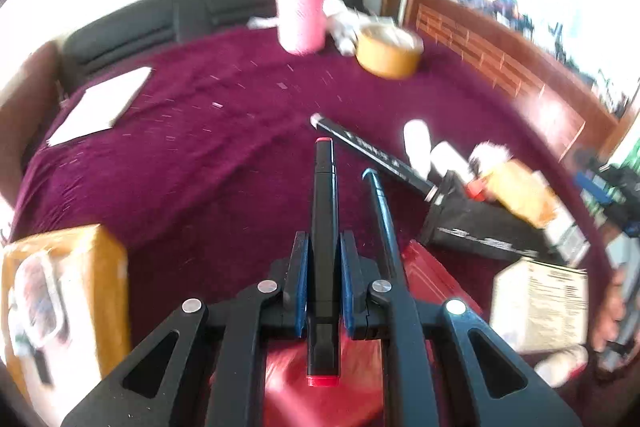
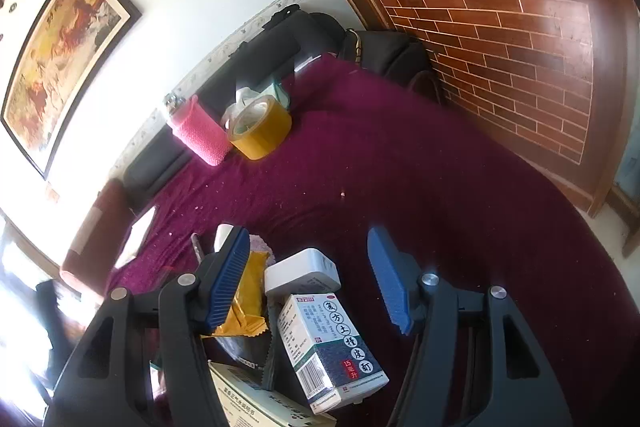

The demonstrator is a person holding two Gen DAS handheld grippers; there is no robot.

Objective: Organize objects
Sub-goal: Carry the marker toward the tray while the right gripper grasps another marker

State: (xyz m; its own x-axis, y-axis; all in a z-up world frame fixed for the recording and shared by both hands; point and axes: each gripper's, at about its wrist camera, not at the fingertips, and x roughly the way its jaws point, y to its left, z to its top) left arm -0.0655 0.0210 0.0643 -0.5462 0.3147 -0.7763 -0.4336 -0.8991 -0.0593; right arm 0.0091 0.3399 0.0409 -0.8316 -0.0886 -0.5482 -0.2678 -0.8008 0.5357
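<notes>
My left gripper [image 1: 323, 259] is shut on a black marker with red ends [image 1: 325, 211], held above the purple cloth. A blue pen [image 1: 382, 211] and a red pouch [image 1: 432, 279] lie just right of it. A black pen [image 1: 372, 153] and a black packet [image 1: 476, 227] lie further right. My right gripper [image 2: 312, 267] is open and empty above a blue-and-white medicine box [image 2: 332, 339], a white box [image 2: 302, 271] and a yellow packet [image 2: 246, 299].
A pink cup [image 1: 302, 13] [image 2: 200, 131] and a roll of yellow tape [image 1: 388, 53] [image 2: 260, 131] stand at the far side. A white pad [image 1: 102, 103] lies far left. A tan box [image 1: 60, 303] is near left. A wooden partition [image 2: 500, 59] bounds the right.
</notes>
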